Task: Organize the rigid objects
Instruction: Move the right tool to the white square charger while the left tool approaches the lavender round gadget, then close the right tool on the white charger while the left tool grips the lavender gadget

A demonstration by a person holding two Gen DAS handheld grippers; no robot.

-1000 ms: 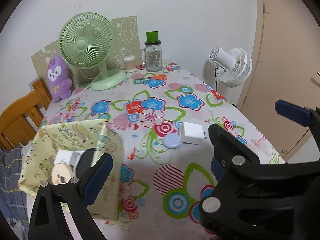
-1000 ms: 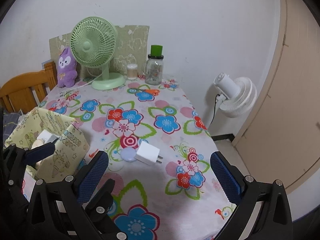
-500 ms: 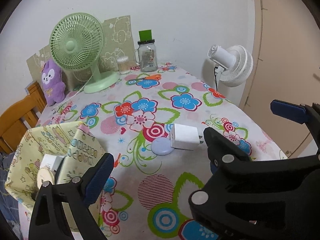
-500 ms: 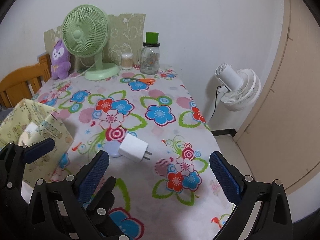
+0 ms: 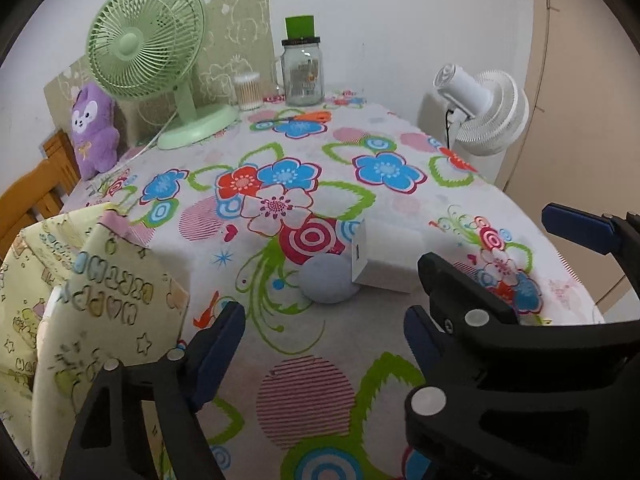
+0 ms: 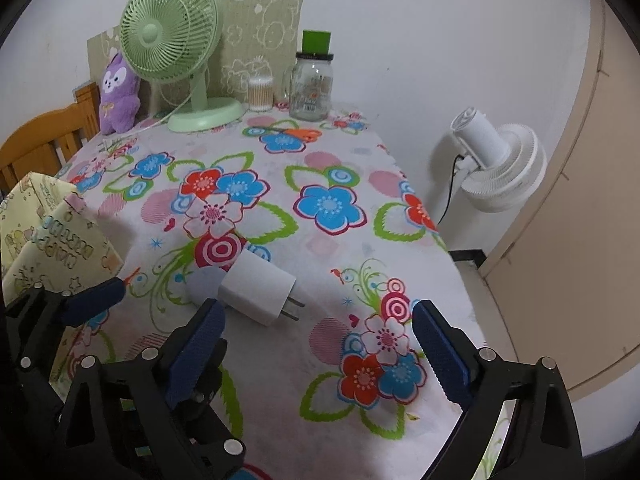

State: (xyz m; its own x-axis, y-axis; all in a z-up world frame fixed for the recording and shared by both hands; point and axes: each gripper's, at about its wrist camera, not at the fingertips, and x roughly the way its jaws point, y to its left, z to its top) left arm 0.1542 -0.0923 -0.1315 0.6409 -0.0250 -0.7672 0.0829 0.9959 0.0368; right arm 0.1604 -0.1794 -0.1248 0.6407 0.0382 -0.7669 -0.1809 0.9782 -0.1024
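A white plug charger [image 6: 258, 286] lies on the flowered tablecloth, prongs to the right, touching a pale lilac round disc [image 5: 330, 280] on its left. My left gripper [image 5: 320, 340] hovers just short of the disc, jaws closing with nothing between them. Just short of the charger [image 5: 384, 260] is my right gripper [image 6: 320, 344], also closing on nothing, its left finger [image 6: 198, 344] near the charger's body. The disc [image 6: 204, 284] is partly hidden behind the charger. A yellow patterned fabric box [image 5: 100, 300] stands at the left, small white items inside.
At the table's back stand a green desk fan [image 5: 148, 48], a glass jar with a green lid [image 5: 302, 72], a cotton swab tub [image 5: 247, 90] and a purple plush [image 5: 94, 132]. Orange scissors [image 5: 308, 116] lie nearby. A white floor fan [image 6: 496, 164] stands beyond the table's right edge.
Both grippers have come down and forward toward the charger and disc, which now look larger and closer. Both pairs of jaws have narrowed a little.
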